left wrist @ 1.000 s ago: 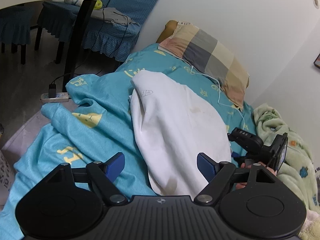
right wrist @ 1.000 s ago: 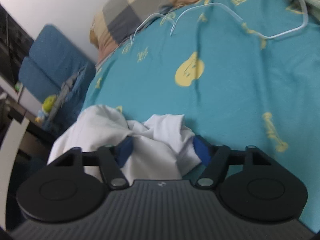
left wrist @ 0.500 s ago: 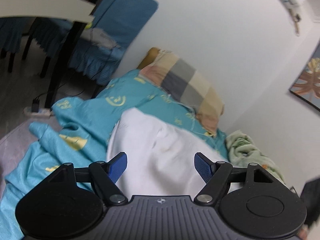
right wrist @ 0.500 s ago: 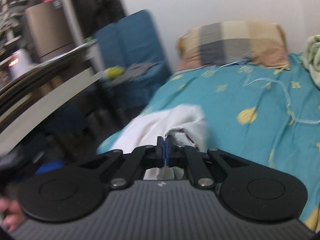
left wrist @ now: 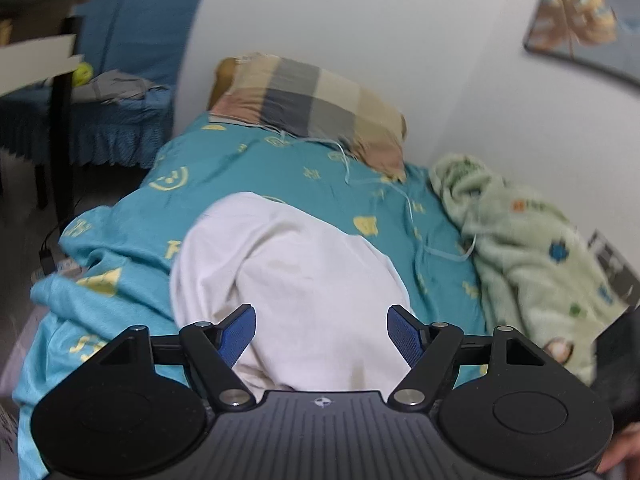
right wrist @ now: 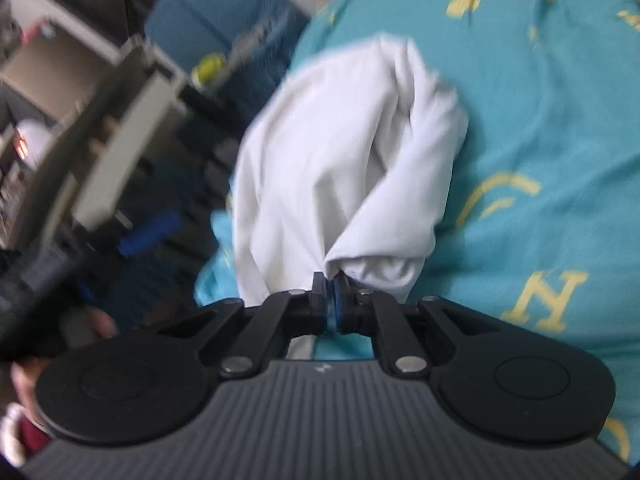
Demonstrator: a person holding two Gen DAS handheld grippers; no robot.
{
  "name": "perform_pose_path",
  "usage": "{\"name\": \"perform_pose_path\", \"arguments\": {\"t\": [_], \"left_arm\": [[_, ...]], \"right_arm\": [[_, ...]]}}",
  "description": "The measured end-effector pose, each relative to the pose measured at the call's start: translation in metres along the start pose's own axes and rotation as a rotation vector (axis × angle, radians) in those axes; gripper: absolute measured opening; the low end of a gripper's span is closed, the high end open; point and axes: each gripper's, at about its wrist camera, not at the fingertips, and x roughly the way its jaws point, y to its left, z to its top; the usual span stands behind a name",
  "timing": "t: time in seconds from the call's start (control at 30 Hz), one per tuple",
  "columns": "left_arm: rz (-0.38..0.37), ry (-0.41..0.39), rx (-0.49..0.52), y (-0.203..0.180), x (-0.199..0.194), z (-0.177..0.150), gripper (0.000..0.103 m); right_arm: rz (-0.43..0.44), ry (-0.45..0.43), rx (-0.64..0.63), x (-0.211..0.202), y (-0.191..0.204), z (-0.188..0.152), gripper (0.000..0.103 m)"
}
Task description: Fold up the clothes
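Note:
A white garment (left wrist: 296, 280) lies lengthwise on the teal bedspread (left wrist: 256, 168), reaching from mid-bed to the near edge. My left gripper (left wrist: 322, 334) is open and empty just above the garment's near end. In the right wrist view my right gripper (right wrist: 330, 290) is shut on a bunched edge of the white garment (right wrist: 344, 152) and holds it lifted, the cloth draping away from the jaws. The right wrist view is blurred.
A plaid pillow (left wrist: 312, 104) lies at the head of the bed by the wall. A pale green blanket (left wrist: 524, 240) is heaped on the right. A thin white cable (left wrist: 408, 208) trails across the bedspread. A blue chair (left wrist: 120, 80) and dark table leg (left wrist: 62, 140) stand left.
My right gripper has closed on the garment's edge and lifted it. My left gripper has stayed open while its view tilted up and swung right over the garment.

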Motion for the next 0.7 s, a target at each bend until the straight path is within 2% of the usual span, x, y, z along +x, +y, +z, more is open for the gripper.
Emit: {"name": "perform_pose_path", "arguments": {"t": [0.07, 0.13, 0.23, 0.33, 0.5, 0.53, 0.57, 0.63, 0.7], "left_arm": [[-0.011, 0.02, 0.066, -0.019, 0.015, 0.003, 0.072], [-0.027, 0.038, 0.132, -0.04, 0.032, 0.006, 0.068], [-0.079, 0.081, 0.2, -0.073, 0.067, 0.006, 0.066], [-0.115, 0.133, 0.271, -0.105, 0.109, 0.0, 0.064], [-0.106, 0.272, 0.344, -0.132, 0.176, -0.021, 0.053], [-0.102, 0.302, 0.358, -0.134, 0.187, -0.026, 0.044], [-0.084, 0.318, 0.375, -0.135, 0.196, -0.029, 0.026], [-0.033, 0.332, 0.387, -0.13, 0.205, -0.032, 0.003], [-0.048, 0.314, 0.32, -0.119, 0.194, -0.024, 0.002]], "right_arm": [[0.009, -0.056, 0.054, -0.013, -0.009, 0.007, 0.019], [-0.015, -0.129, 0.11, -0.026, -0.023, 0.017, 0.035], [-0.039, -0.213, 0.2, -0.04, -0.046, 0.032, 0.048], [-0.078, -0.277, 0.263, -0.051, -0.072, 0.044, 0.051], [-0.131, -0.329, 0.343, -0.06, -0.105, 0.055, 0.051], [-0.134, -0.335, 0.349, -0.059, -0.108, 0.056, 0.051], [-0.136, -0.338, 0.351, -0.057, -0.11, 0.057, 0.051], [-0.139, -0.332, 0.34, -0.05, -0.111, 0.06, 0.051], [-0.118, -0.322, 0.337, -0.043, -0.111, 0.062, 0.051]]}}
